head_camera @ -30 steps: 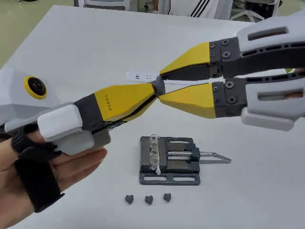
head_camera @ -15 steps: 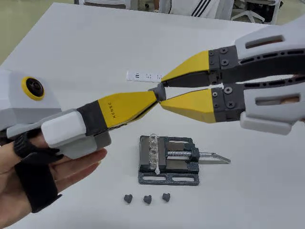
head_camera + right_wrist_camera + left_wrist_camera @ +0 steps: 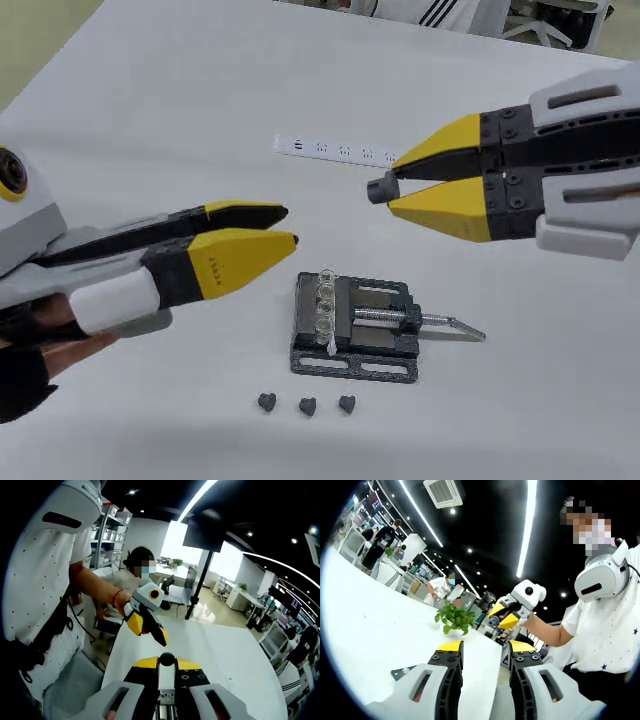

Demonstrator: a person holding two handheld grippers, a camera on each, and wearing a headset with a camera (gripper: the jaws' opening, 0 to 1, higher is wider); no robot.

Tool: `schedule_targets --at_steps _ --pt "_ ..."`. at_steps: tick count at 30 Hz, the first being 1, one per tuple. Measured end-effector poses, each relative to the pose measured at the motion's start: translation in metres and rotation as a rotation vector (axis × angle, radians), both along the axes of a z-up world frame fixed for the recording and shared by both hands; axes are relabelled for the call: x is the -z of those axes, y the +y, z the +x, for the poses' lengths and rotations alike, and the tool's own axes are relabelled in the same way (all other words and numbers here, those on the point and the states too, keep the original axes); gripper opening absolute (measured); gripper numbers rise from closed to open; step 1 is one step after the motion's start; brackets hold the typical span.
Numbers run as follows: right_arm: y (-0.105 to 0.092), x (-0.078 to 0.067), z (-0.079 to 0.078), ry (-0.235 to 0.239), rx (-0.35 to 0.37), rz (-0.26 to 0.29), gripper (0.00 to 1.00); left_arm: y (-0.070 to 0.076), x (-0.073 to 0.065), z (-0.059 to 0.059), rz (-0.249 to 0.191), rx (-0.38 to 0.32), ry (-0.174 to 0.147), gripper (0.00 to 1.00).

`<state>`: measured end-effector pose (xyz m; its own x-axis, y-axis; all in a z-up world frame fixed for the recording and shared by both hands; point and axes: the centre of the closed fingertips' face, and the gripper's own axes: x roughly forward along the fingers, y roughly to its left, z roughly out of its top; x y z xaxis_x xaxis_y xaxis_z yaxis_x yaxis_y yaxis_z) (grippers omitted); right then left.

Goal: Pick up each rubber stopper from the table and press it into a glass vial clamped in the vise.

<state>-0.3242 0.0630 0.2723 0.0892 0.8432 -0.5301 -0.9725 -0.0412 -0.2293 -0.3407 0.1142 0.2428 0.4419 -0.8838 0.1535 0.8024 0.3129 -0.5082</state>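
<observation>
My right gripper (image 3: 386,190) hovers above the table at the right, shut on a small grey rubber stopper (image 3: 379,188); the stopper (image 3: 167,659) sits between the yellow tips (image 3: 167,663) in the right gripper view. My left gripper (image 3: 290,225) is open and holds nothing, to the left of the right one and apart from it, and its jaw tips (image 3: 486,647) stand apart. Below them a black vise (image 3: 385,345) clamps a row of clear glass vials (image 3: 325,305). Three more grey stoppers (image 3: 308,405) lie in a row in front of the vise.
A white power strip (image 3: 335,150) lies on the white table (image 3: 150,120) behind the grippers. The vise's handle (image 3: 455,325) sticks out to the right. A potted plant (image 3: 454,617) stands at the table's far edge in the left gripper view.
Both grippers met at the stopper before. The left gripper has opened and drawn back to the left; the right gripper has pulled away to the right with the stopper in its jaws.
</observation>
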Motion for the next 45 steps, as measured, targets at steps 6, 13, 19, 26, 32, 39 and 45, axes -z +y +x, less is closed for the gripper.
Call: schedule_targets --at_steps 6,13,19,26,32,39,45 --pt "-0.001 0.036 0.030 0.056 0.023 -0.105 0.06 0.004 0.036 -0.002 0.236 -0.071 -0.088 0.50" --pt "0.005 0.087 0.065 0.096 0.033 -0.260 0.06 0.011 0.072 -0.004 0.385 -0.099 -0.120 0.70" --pt "0.012 0.127 0.088 0.130 0.020 -0.408 0.06 0.019 0.098 -0.001 0.483 -0.126 -0.169 0.83" --pt "0.014 0.174 0.102 0.163 0.003 -0.550 0.06 0.021 0.125 0.000 0.569 -0.114 -0.184 0.93" --pt "0.011 0.207 0.109 0.193 0.004 -0.636 0.06 0.023 0.134 -0.001 0.583 -0.101 -0.175 0.96" --pt "0.008 0.230 0.113 0.216 0.012 -0.688 0.06 0.028 0.137 0.001 0.573 -0.115 -0.165 0.96" --pt "0.007 0.234 0.113 0.218 0.008 -0.711 0.06 0.029 0.139 0.002 0.561 -0.120 -0.154 0.96"
